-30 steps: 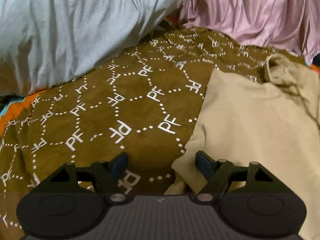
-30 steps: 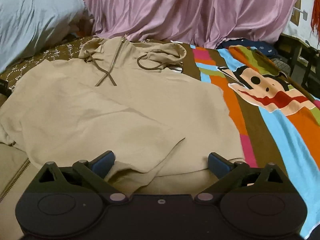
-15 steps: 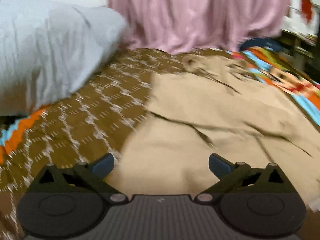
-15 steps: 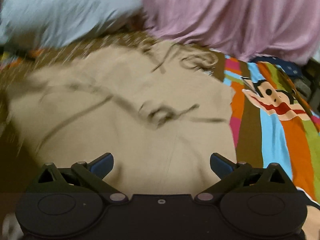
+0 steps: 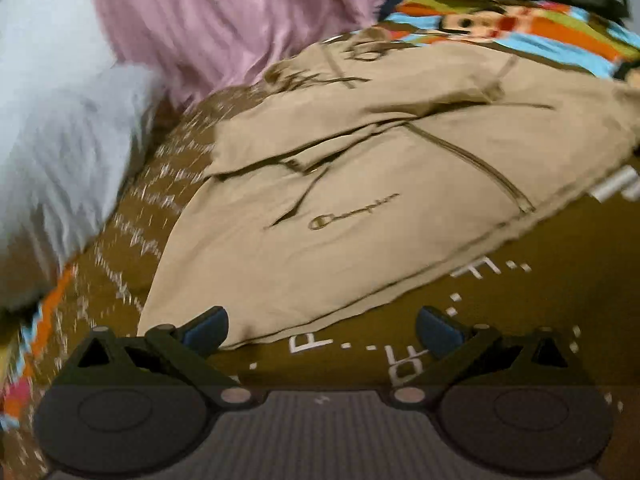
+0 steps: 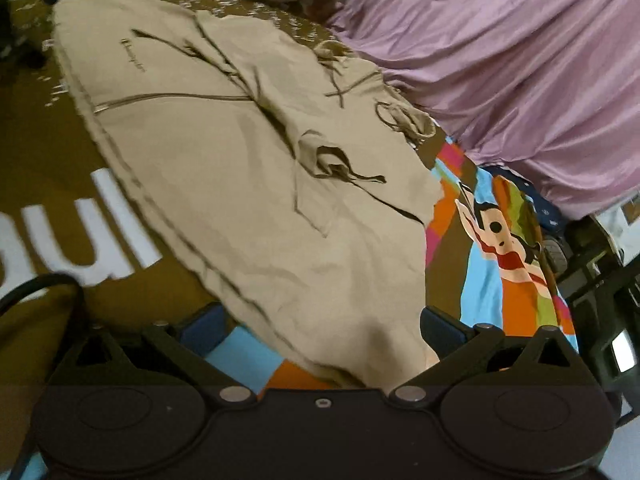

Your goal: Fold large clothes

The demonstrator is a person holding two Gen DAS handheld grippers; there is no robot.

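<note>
The tan hoodie (image 5: 360, 208) lies flat on the brown bedspread (image 5: 540, 280), sleeves folded in. The left tool (image 5: 322, 328) and right tool (image 6: 322, 326) gape wide at its near hem, gripping nothing.

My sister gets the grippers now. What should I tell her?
Left hand-held gripper: open, holding nothing, at the near-left corner of the hoodie's hem.
Right hand-held gripper: open, the other hem corner lies between its fingers, not pinched.
The tan hoodie lies zip-up on the bedspread, both sleeves folded across its chest.
Left: fold the body up toward the hood.
</note>
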